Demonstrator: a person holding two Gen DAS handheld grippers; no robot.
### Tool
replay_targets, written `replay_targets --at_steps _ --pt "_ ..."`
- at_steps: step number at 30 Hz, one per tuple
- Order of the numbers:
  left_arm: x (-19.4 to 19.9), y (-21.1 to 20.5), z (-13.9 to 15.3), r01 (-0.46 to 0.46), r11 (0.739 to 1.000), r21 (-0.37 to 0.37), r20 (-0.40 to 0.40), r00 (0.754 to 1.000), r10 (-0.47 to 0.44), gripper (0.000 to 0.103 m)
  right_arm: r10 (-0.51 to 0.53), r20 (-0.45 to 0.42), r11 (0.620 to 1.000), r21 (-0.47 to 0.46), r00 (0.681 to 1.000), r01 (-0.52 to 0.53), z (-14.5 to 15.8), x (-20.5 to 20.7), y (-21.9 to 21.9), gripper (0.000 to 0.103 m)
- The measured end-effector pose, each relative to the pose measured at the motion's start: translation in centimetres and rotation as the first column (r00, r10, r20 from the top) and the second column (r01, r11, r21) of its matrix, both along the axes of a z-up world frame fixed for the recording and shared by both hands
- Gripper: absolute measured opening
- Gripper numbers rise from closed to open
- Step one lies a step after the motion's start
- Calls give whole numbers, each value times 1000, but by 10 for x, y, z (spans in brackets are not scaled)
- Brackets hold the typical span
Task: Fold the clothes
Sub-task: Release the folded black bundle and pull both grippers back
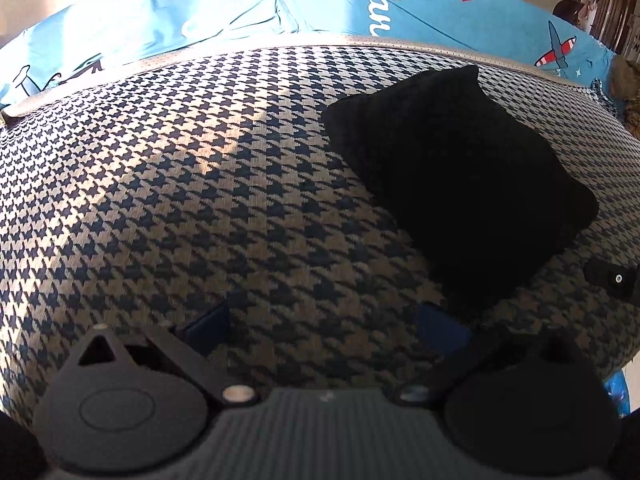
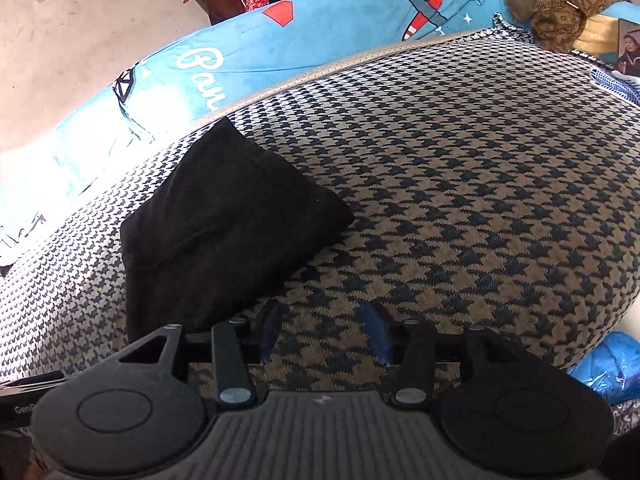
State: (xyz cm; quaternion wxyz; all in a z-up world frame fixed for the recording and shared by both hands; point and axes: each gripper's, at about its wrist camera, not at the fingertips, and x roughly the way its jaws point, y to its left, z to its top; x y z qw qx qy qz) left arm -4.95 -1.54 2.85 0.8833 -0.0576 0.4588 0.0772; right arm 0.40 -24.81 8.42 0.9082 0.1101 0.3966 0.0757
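Surface: a houndstooth mat [image 1: 180,200] in dark blue and tan covers a bed, lit by a patch of sunlight on its far left part.
Background: a bright blue sheet [image 1: 240,8] with white script lettering and a red-and-white aeroplane print [image 2: 426,10] runs along the mat's far edge; beyond it stands a pale, stained wall [image 2: 80,32].
Garment: a black folded garment [image 1: 460,184] lies flat on the mat as a compact, roughly rectangular bundle, towards the far edge, right of centre in the left wrist view and left of centre in the right wrist view.
Left claw [image 1: 324,324]: fingers spread wide apart with blue pads, holding nothing, low over the mat; its right finger sits just beside the garment's near corner.
Right claw [image 2: 324,332]: fingers apart, empty, over bare mat; the garment's near edge lies just beside its left finger.
Far right corner: a brown patterned cloth [image 2: 560,4] heaped at the mat's far end.
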Motion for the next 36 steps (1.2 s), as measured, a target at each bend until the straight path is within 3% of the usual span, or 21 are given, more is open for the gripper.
replay_targets --at_steps 4,16,22,32,36 --pt "0 -7 -4 9 999 45 0 1000 -9 103 13 9 1000 -21 1000 -13 0 0 2 51" --pt "-1 -7 -5 5 999 50 7 1000 -6 103 30 13 999 -42 999 -29 0 -2 4 54" --pt "-1 -7 -6 3 999 49 6 1000 -3 103 12 -43 999 35 999 -11 3 -2 -8 59" --pt "0 -7 -6 0 999 48 4 1000 -1 103 17 -82 999 36 997 -14 15 15 -25 59" --pt "0 -8 -6 -4 999 53 5 1000 3 103 67 -74 997 -27 995 -69 23 32 -26 59"
